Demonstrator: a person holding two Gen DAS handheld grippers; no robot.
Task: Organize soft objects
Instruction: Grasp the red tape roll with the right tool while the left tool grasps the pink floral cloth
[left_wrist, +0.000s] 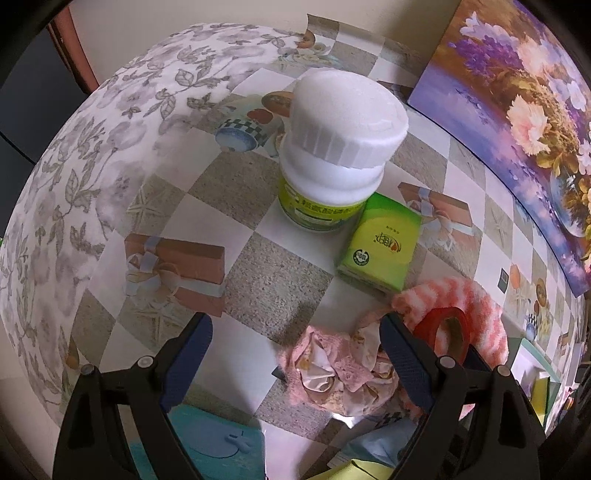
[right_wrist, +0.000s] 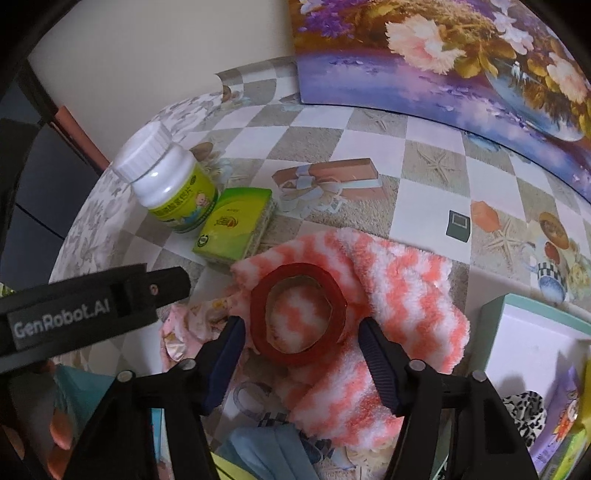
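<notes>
A fluffy pink-and-white striped cloth (right_wrist: 399, 295) lies on the checked tablecloth, with a red tape roll (right_wrist: 299, 317) on top of it. My right gripper (right_wrist: 301, 328) is open, its fingers on either side of the roll, not clamped. A crumpled pink patterned cloth (left_wrist: 340, 373) lies just left of the striped cloth (left_wrist: 469, 306). My left gripper (left_wrist: 295, 332) is open above the table, its right finger (left_wrist: 402, 362) over the crumpled cloth. The left gripper's body shows in the right wrist view (right_wrist: 92, 306).
A white-capped bottle with a green label (left_wrist: 332, 155) (right_wrist: 166, 184) and a green tissue pack (left_wrist: 380, 243) (right_wrist: 236, 225) stand behind the cloths. A flower painting (right_wrist: 461, 55) leans at the back. A white-and-teal box (right_wrist: 535, 332) sits right. Blue items (left_wrist: 214, 443) lie near.
</notes>
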